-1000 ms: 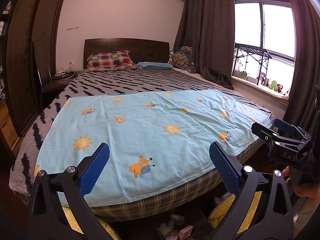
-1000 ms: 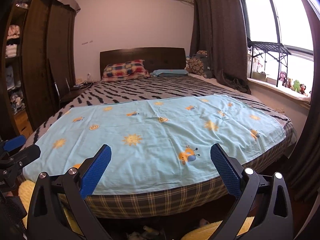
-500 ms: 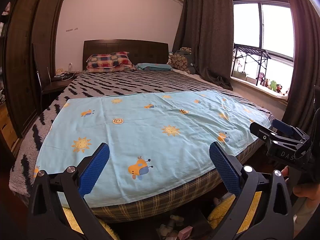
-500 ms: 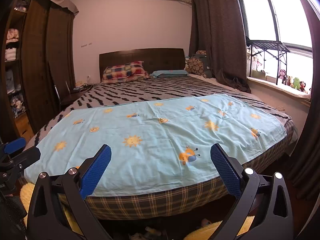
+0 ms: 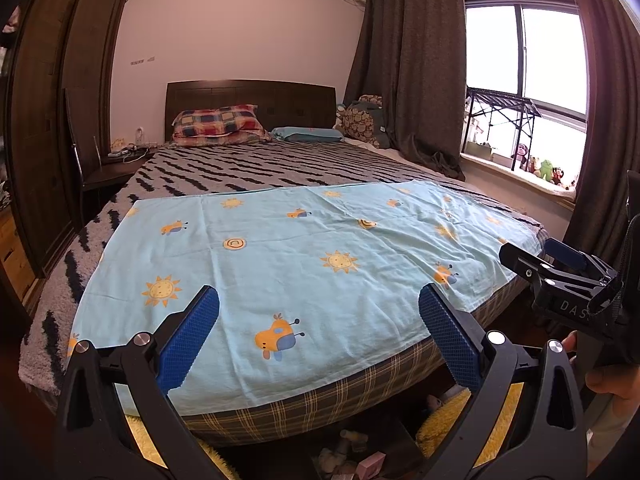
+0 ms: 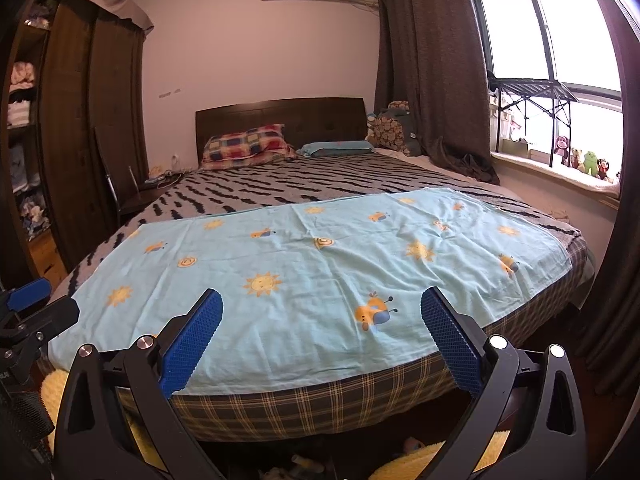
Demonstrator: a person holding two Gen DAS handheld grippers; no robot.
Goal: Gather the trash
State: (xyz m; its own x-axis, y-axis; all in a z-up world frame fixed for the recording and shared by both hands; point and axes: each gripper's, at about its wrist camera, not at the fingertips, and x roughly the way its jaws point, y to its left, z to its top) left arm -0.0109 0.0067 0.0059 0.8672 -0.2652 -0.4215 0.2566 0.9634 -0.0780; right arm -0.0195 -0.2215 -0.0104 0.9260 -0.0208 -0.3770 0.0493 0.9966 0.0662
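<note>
My left gripper [image 5: 318, 332] is open and empty, held above the foot of the bed [image 5: 280, 412]. My right gripper [image 6: 320, 332] is open and empty too; it also shows at the right edge of the left wrist view [image 5: 560, 276]. Small pieces of litter [image 5: 348, 454] lie on the dark floor below the bed's foot, between two yellow fluffy mats [image 5: 444, 428]; they also show in the right wrist view [image 6: 296, 466]. A light blue sheet [image 5: 288, 248] with suns and bees covers the near half of the bed. Nothing lies on it.
A dark wardrobe [image 5: 36, 128] and a chair [image 5: 86, 160] stand to the left of the bed. Dark curtains [image 5: 404, 80] and a window sill with soft toys [image 5: 540, 168] are on the right. Pillows [image 5: 220, 124] lie at the headboard.
Both grippers have tilted up very slightly, so the bed sits a touch lower in each view. Both stay open and empty.
</note>
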